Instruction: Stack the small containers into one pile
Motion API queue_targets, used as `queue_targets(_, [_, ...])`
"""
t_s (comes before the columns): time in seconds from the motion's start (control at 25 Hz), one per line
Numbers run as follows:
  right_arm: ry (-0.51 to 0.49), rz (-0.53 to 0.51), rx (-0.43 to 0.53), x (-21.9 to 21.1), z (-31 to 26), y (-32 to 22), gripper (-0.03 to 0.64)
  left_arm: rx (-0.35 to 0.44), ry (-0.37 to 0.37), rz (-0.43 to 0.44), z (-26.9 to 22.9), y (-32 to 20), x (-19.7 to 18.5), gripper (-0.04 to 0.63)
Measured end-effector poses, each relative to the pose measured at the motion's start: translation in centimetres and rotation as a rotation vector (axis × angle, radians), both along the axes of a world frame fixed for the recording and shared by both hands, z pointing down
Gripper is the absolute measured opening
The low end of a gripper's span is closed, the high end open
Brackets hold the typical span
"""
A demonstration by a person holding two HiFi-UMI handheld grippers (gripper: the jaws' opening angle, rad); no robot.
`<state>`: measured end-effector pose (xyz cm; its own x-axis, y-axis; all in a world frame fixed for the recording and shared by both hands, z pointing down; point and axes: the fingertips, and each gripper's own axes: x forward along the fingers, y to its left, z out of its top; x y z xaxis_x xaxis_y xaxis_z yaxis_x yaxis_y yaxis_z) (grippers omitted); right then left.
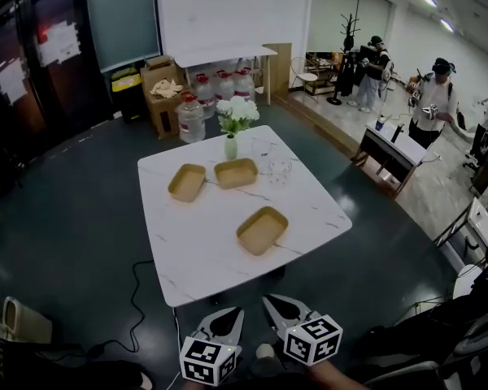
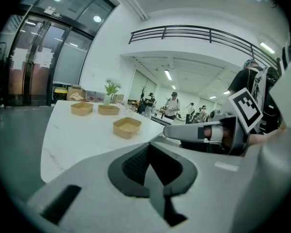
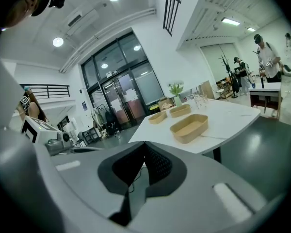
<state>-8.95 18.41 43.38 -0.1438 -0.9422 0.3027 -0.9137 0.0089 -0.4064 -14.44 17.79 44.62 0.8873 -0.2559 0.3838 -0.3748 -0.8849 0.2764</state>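
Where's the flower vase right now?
In the head view, the flower vase stands at the white table's far edge, just behind the farthest tan container, with clear glasses to its right.

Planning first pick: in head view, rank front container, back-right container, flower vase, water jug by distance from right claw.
From the right claw:
1. front container, near side of table
2. back-right container, behind it
3. flower vase, far edge
4. water jug, beyond table, left
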Motion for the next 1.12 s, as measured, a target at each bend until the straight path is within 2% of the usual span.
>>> queue_targets(0.44, [0.038, -0.058, -0.026, 7.4, 1.6, -3.1, 0.002, 0.002, -0.020, -0.080, 1.3, -3.6, 7.4, -0.005])
queue_targets(0.64, [0.037, -0.059, -0.025, 10.0, 2.0, -4.0, 0.002, 0.012, -0.040, -0.111, 1.8, -4.6, 8.9, -0.005])
queue_targets(0.84, [0.028, -0.056, -0.030, 11.3, 2.2, -4.4, 0.002, 0.009, -0.027, -0.163, 1.7, -5.9, 9.2, -0.005])
queue_targets(1.12, [0.051, -0.016, -0.047, 13.9, 3.1, -6.3, 0.002, 0.005, -0.053, -0.160, 2.6, -8.4, 10.4, 0.020])
